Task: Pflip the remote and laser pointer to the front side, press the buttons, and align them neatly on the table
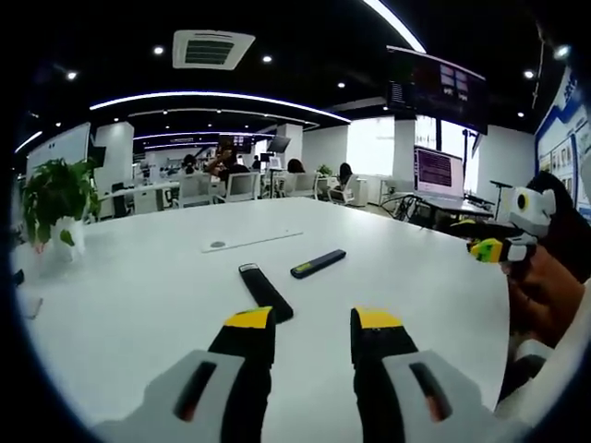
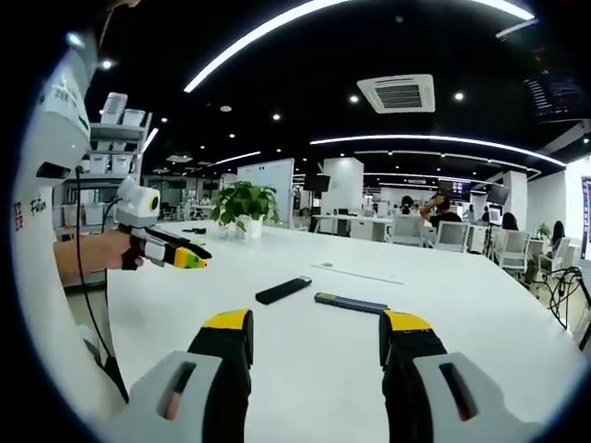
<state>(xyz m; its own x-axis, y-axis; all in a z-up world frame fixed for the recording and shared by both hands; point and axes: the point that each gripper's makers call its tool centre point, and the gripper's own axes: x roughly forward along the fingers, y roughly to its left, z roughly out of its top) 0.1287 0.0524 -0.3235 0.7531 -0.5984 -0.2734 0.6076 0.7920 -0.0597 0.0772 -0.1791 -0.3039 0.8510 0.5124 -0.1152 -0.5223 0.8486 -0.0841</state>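
Currently the remote (image 1: pixel 265 292) and the laser pointer (image 1: pixel 318 263) lie flat on the white table (image 1: pixel 138 305), well in from every edge, near each other but apart, ends angled toward one another. Both look like slim, rigid plastic bars: light, stiff, likely slippery on the smooth top. Best hold is probably across the narrow width near mid-length, pinching the long sides. Which face is up I cannot tell; buttons are too small to make out. Left gripper (image 1: pixel 312 334) hovers just short of the remote, jaws apart, empty. Right gripper (image 2: pixel 317 340) hangs above the table, jaws likewise spread and holding nothing. A potted plant (image 2: pixel 245 205) stands near the far edge.
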